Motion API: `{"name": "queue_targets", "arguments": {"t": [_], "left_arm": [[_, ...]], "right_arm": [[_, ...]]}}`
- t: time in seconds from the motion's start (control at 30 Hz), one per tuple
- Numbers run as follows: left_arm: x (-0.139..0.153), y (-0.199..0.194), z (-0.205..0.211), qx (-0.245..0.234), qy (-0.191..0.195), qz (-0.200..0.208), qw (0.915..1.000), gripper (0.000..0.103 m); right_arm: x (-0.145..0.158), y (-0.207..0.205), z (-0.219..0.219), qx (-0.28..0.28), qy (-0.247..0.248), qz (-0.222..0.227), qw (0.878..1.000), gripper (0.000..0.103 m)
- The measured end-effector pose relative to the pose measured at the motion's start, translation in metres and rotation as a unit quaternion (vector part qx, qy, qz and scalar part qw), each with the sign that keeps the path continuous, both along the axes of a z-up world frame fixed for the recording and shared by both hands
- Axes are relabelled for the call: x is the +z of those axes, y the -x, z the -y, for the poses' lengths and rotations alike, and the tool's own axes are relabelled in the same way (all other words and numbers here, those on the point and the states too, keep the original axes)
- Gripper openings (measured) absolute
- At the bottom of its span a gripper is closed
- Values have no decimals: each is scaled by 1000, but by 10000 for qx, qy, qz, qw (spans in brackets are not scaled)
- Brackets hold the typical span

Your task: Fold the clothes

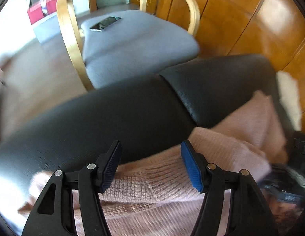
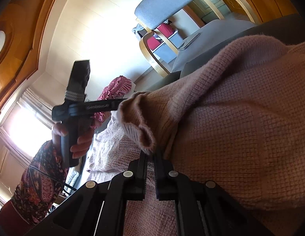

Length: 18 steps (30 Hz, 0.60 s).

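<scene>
Left wrist view: left gripper (image 1: 151,164) jaws apart, empty, above pink sweater (image 1: 158,179) lying on black bench (image 1: 113,114). Right gripper (image 2: 150,169) clamped on sweater fabric near cuff (image 2: 138,125), 12 o'clock. Knit looks soft, light, stretchy; best pinched at hems, cuffs.

Right gripper (image 2: 150,155) clamped on pink knit sweater (image 2: 241,129), left gripper (image 2: 77,106) raised beside it

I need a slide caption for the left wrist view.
Open left gripper above a pink knit sweater on a black surface.
</scene>
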State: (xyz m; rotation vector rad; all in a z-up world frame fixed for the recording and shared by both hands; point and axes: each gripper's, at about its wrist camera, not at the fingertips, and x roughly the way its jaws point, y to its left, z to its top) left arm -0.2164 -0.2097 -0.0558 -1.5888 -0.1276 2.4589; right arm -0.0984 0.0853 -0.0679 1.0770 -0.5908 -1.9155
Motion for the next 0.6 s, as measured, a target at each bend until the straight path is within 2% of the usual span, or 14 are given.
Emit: {"name": "queue_targets", "arguments": {"t": [0.17,0.23,0.37,0.47,0.6], "left_arm": [[10,-19,12,53,-819,-76,9966,65],[14,-30,11,-91,-997,-126,9949,65],[16,-60,-1,-445,-613,-214,9969,65],[12,-85,-11,-688,-165,-360,9968,65],[2,-110,-22,-786,296,-527,9951,65]], "right_arm": [[0,1,1,-12,-6,11,10000,4],[-1,2,0,-19,1,23,10000,4],[-2,2,0,-36,-1,35,10000,3],[-2,1,-4,-72,21,52,10000,3],[-3,4,-5,-119,35,59,9999,3]]}}
